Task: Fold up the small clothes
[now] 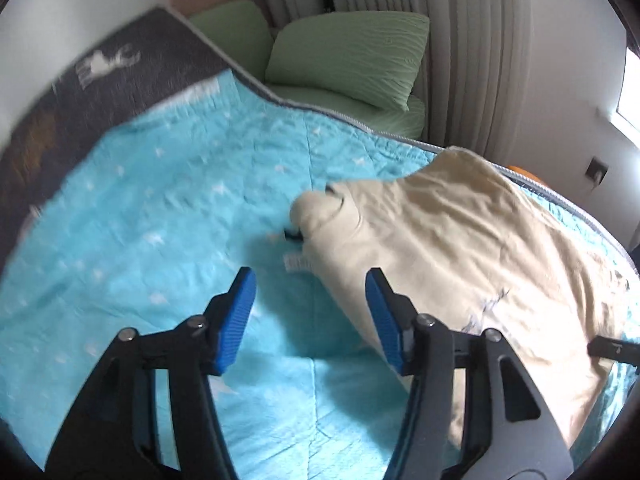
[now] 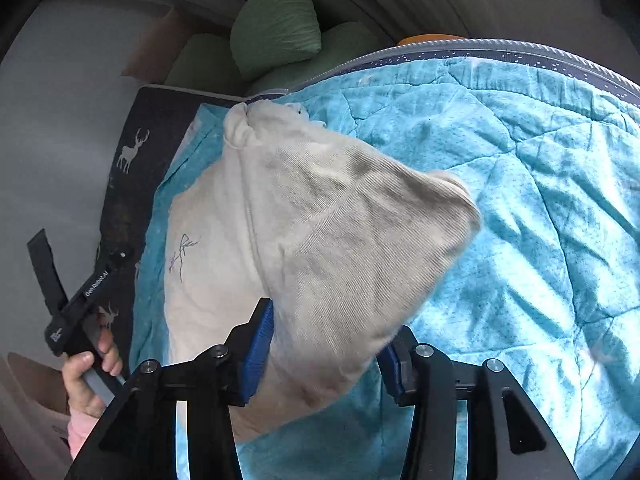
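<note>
We see a cream garment lying on a turquoise quilt w/ small white stars, spread over a bed. In the left wrist view the garment takes up the right half of the quilt, wrinkled, w/ a bunched rounded bit at its left end and a small white label just near of that. A faint dark scribble print shows on the cloth.

Our left hand-held gripper hangs over the quilt, jaws partly apart, approx mid-spread, w/ nothing between the blue pads. Its right pad sits right at the near-left edge of the garment; we can't tell if it touches.

In the right wrist view, our right hand-held gripper has its jaws approx half apart, and a puffed-up fold of the garment lies between and over them. The left pad looks right against the cloth, the right pad is mostly hidden behind it, so we can't tell if they press on it.

At the left edge of that view a hand w/ a pink sleeve grips the handle of the other tool. A dark blanket w/ white deer lies along the left side of the quilt. Green pillows and pale curtains sit on the far side.
</note>
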The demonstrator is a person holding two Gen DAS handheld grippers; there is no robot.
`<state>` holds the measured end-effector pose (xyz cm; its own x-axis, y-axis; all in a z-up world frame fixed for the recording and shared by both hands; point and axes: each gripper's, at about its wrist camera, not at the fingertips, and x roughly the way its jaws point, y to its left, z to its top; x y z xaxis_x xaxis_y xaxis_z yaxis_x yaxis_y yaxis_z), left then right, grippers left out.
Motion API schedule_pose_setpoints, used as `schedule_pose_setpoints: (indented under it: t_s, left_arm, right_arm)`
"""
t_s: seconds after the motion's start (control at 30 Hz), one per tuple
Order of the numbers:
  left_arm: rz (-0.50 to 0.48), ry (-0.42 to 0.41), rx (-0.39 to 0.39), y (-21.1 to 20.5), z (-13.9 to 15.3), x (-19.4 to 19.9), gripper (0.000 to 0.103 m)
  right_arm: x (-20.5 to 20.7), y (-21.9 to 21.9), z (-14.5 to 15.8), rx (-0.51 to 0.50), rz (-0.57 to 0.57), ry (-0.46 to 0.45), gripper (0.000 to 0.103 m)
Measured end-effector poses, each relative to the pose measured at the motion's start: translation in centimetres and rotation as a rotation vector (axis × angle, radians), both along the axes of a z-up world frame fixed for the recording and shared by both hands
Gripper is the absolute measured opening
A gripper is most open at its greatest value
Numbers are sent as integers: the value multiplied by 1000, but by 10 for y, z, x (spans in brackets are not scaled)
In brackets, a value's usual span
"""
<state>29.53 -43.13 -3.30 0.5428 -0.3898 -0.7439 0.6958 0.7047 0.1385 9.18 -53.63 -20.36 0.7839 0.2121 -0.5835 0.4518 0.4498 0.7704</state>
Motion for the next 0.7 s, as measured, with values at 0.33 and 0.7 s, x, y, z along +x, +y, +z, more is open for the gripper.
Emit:
schedule_pose_setpoints:
  t_s: [0.33, 0.7]
  left_arm:
    - [14, 238, -171, -7, -36, -11, 58]
    - [-57, 157, -160, 29, 13, -77, 74]
  right_arm:
    - [-45, 27, 40, -314, -43, 186, 66]
    - [-68, 67, 96, -515, 8, 146, 66]
